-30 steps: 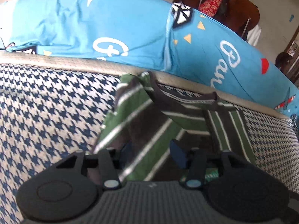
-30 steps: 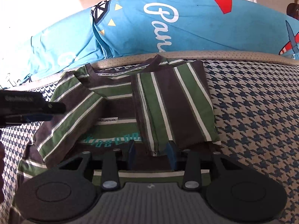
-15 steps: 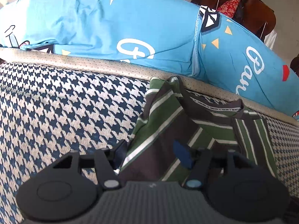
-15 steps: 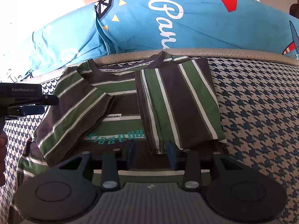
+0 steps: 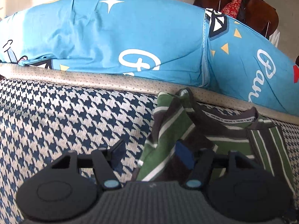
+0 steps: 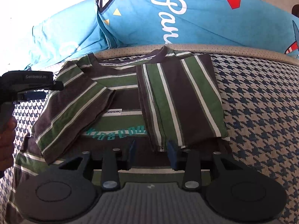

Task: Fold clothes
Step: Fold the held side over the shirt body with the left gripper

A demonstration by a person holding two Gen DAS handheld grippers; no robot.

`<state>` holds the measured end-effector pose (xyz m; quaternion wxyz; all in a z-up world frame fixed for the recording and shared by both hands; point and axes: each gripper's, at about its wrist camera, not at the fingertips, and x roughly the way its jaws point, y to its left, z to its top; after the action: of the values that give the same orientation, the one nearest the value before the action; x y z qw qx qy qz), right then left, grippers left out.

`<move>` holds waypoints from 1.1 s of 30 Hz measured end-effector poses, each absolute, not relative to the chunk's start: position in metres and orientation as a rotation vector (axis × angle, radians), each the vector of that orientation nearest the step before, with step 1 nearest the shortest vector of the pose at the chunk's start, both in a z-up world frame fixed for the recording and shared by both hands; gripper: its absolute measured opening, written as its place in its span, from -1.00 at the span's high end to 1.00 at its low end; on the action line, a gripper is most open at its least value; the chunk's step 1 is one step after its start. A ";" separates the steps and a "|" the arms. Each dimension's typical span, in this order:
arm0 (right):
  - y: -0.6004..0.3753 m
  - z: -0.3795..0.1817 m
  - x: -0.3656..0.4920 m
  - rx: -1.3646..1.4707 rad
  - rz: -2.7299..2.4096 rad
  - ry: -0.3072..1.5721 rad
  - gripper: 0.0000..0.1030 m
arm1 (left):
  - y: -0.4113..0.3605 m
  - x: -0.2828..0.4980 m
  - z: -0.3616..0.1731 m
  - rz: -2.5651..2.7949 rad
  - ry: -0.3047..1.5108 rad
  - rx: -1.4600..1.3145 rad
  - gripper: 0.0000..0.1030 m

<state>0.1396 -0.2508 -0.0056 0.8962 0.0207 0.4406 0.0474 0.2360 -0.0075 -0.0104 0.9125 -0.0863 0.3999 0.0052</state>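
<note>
The houndstooth bed cover [image 6: 261, 97] lay bare either side; the striped shirt [image 6: 119, 100] sat against its far piping, right side folded in. Left gripper [image 5: 149, 154] gaped at the sleeve edge; right gripper [image 6: 152, 147] hovered half-open, gripping nothing

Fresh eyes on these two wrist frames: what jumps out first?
The green, brown and white striped T-shirt in mid-frame: its right side is folded in over the body, its left sleeve laid across the chest. It lies on a blue-and-cream houndstooth cover. Behind it, a bright blue printed pillow fills the top of both views. The left gripper straddles the shirt's left edge, the right gripper hangs near the folded panel's lower end.
</note>
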 end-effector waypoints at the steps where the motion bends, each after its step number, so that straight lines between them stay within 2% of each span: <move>1: -0.251 -0.006 0.140 0.041 0.098 0.915 0.27 | -0.007 0.238 -0.011 0.012 0.824 -0.178 -0.12; 5: -0.250 -0.008 0.142 0.031 0.096 0.916 0.26 | -0.006 0.244 -0.014 0.003 0.821 -0.189 0.06; 8: -0.249 -0.009 0.143 0.024 0.094 0.916 0.26 | -0.007 0.248 -0.015 -0.012 0.819 -0.187 0.55; 9: -0.248 -0.010 0.143 0.021 0.094 0.916 0.26 | -0.008 0.249 -0.015 -0.018 0.818 -0.185 0.63; 13: -0.247 -0.012 0.144 0.014 0.090 0.916 0.25 | -0.015 0.249 -0.014 0.005 0.783 -0.139 0.77; 19: -0.244 -0.014 0.145 0.009 0.093 0.913 0.15 | -0.008 0.258 -0.018 0.074 0.776 -0.152 0.77; 33: -0.246 -0.014 0.145 0.011 0.100 0.899 0.15 | 0.027 0.258 -0.016 0.111 0.798 -0.249 0.77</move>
<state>0.1454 -0.2456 -0.0143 0.8994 0.0052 0.4343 0.0483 0.2579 0.0266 -0.0164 0.9124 -0.1210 0.3872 0.0537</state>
